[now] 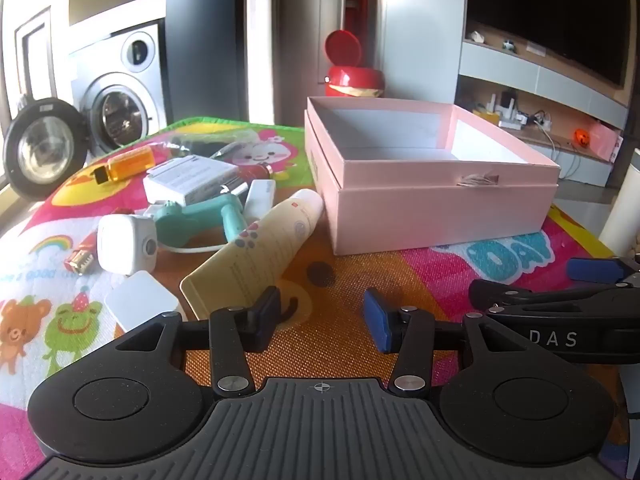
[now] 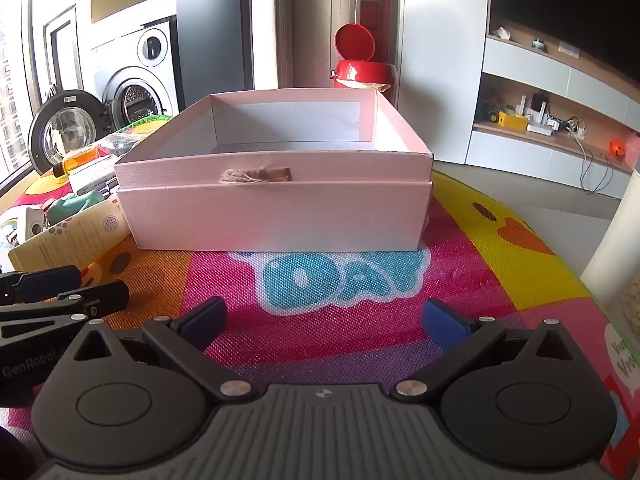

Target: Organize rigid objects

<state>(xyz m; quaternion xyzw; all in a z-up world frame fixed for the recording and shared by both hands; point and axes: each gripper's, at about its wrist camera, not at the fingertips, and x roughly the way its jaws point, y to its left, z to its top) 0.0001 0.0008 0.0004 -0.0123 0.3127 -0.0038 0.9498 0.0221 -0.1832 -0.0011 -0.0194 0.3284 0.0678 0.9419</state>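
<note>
An open pink box [image 1: 432, 200] stands on a colourful play mat, empty inside; it also fills the middle of the right wrist view [image 2: 276, 216]. Left of it lies a pile of objects: a cream tube [image 1: 256, 252], a teal handheld device [image 1: 200, 216], a white charger block [image 1: 124, 246], a white flat box [image 1: 190, 178], an orange bottle [image 1: 128, 164], a white square block [image 1: 140, 306]. My left gripper [image 1: 320, 320] is open and empty, just before the tube's end. My right gripper [image 2: 324, 324] is open and empty, in front of the box.
A red bin [image 1: 352, 76] with its lid up stands behind the box. A washing machine [image 1: 120, 92] with an open door is at the back left. A white cylinder [image 2: 616, 256] stands at the mat's right edge. The right gripper shows in the left wrist view [image 1: 560, 308].
</note>
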